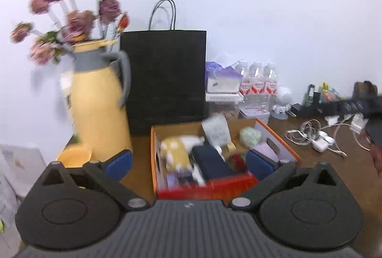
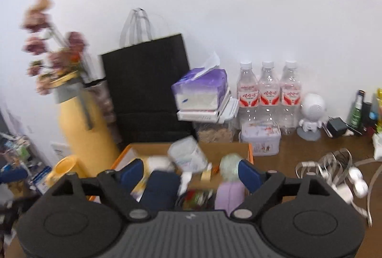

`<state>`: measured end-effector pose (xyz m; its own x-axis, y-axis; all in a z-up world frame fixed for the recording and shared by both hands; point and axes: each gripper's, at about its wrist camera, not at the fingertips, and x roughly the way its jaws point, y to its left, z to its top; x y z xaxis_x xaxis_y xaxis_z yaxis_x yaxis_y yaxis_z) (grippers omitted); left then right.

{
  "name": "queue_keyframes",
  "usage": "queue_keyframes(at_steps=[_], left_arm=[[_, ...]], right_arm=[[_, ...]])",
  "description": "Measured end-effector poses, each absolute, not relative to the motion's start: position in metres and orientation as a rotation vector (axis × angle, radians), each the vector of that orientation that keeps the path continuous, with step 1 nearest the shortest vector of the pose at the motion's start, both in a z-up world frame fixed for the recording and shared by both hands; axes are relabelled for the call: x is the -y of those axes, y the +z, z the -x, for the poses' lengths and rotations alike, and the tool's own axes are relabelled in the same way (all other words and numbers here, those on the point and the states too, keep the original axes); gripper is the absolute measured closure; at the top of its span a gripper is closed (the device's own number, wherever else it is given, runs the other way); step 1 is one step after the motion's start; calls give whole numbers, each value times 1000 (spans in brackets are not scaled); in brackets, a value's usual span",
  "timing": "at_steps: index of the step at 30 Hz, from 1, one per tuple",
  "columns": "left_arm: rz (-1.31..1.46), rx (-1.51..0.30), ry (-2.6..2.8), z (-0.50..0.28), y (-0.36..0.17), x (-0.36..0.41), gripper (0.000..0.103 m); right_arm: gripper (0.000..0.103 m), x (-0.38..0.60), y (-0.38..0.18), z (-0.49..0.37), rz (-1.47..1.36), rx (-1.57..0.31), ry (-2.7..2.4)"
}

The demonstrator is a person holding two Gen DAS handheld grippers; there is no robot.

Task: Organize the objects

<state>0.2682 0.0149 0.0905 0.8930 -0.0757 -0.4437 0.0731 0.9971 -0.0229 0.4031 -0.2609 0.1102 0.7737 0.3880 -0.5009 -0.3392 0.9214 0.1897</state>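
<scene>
The water bottles [image 2: 269, 93] carry red labels, their print unreadable.

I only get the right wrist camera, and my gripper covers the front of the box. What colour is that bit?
Observer: The near wall of the box is red.
Child: Is the other gripper holding something?
Observer: No. The left gripper is open above the box, with nothing pinched between its jaws.
</scene>
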Motion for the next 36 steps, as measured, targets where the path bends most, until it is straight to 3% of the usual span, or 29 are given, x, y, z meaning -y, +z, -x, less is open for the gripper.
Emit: queue_keyframes(at_steps=[5, 8, 17, 36], left_arm=[[97, -468, -146, -174, 70, 0, 0], [11, -409, -62, -113, 54, 13, 0], [42, -590, 11, -27, 15, 29, 0], [89, -629, 58, -5, 12, 21, 0]], right_arm=[[17, 268, 83, -278, 20, -527, 389], [9, 275, 60, -204, 38, -506, 343], [9, 302, 22, -61, -127, -585, 336], [9, 243, 16, -16, 28, -569, 359]])
